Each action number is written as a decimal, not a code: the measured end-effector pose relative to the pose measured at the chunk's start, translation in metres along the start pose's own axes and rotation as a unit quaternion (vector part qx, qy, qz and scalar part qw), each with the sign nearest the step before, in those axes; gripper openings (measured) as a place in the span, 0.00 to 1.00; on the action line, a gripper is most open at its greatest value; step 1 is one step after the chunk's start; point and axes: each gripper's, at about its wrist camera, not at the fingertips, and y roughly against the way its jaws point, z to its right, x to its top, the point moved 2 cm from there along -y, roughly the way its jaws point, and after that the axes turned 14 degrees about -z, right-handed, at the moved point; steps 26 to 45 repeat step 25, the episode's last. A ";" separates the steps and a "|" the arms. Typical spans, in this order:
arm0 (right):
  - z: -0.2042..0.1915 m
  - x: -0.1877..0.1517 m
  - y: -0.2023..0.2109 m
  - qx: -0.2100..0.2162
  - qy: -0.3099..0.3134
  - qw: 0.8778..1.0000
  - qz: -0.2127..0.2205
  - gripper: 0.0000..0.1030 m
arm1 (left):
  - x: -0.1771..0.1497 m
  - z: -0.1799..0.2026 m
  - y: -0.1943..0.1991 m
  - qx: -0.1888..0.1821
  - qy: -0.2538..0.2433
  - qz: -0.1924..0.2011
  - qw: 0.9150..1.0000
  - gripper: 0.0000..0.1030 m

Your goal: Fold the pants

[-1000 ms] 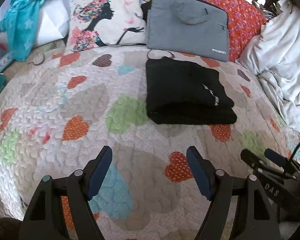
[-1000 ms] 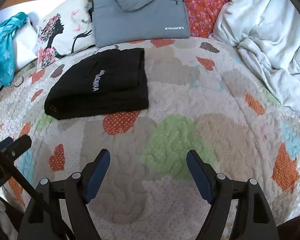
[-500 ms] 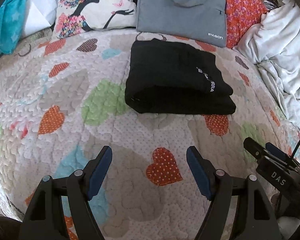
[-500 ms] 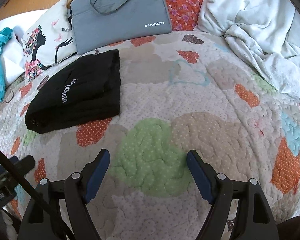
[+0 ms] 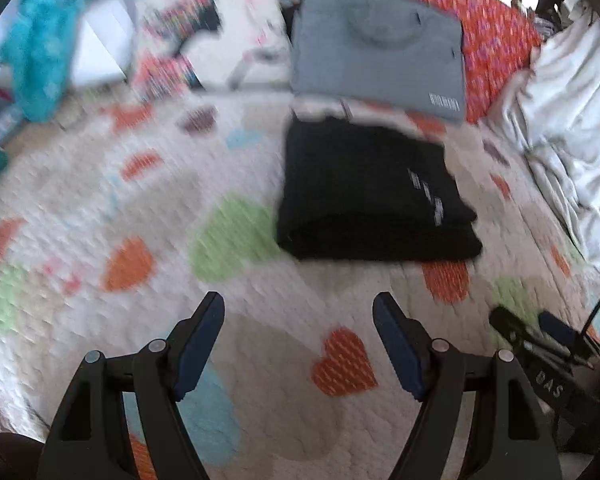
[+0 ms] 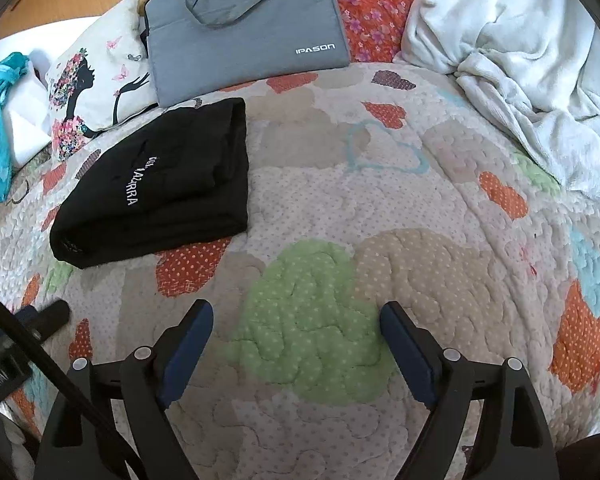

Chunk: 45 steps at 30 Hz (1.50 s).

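The black pants (image 5: 364,192) lie folded into a thick rectangle with white lettering on the heart-patterned quilt (image 5: 148,200). They also show in the right wrist view (image 6: 160,196), at upper left. My left gripper (image 5: 299,308) is open and empty, held above the quilt short of the pants' near edge. My right gripper (image 6: 297,312) is open and empty over a green heart, to the right of the pants. The left wrist view is blurred by motion.
A grey laptop bag (image 6: 244,24) leans behind the pants beside a printed pillow (image 6: 96,84) and an orange floral pillow (image 6: 376,4). A white blanket (image 6: 532,60) is heaped at right. A teal scarf (image 5: 48,48) lies at far left.
The left wrist view has pulled back and tilted, so the pants sit farther away than half a second ago. The right gripper shifted slightly. Both stay open and the pants have not moved.
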 end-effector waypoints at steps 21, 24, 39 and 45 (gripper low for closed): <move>-0.024 -0.006 0.007 -0.005 0.053 0.998 0.027 0.87 | 0.001 -0.012 0.011 0.041 0.032 0.007 0.999 1.00; -0.027 -0.007 0.005 -0.010 0.057 0.998 0.024 0.87 | -0.003 -0.010 0.004 0.041 0.031 -0.010 0.999 1.00; -0.027 -0.008 0.005 -0.010 0.058 0.998 0.023 0.87 | -0.005 -0.010 0.003 0.039 0.032 -0.013 0.999 1.00; -0.027 -0.008 0.005 -0.010 0.058 0.998 0.023 0.87 | -0.005 -0.010 0.003 0.039 0.032 -0.013 0.999 1.00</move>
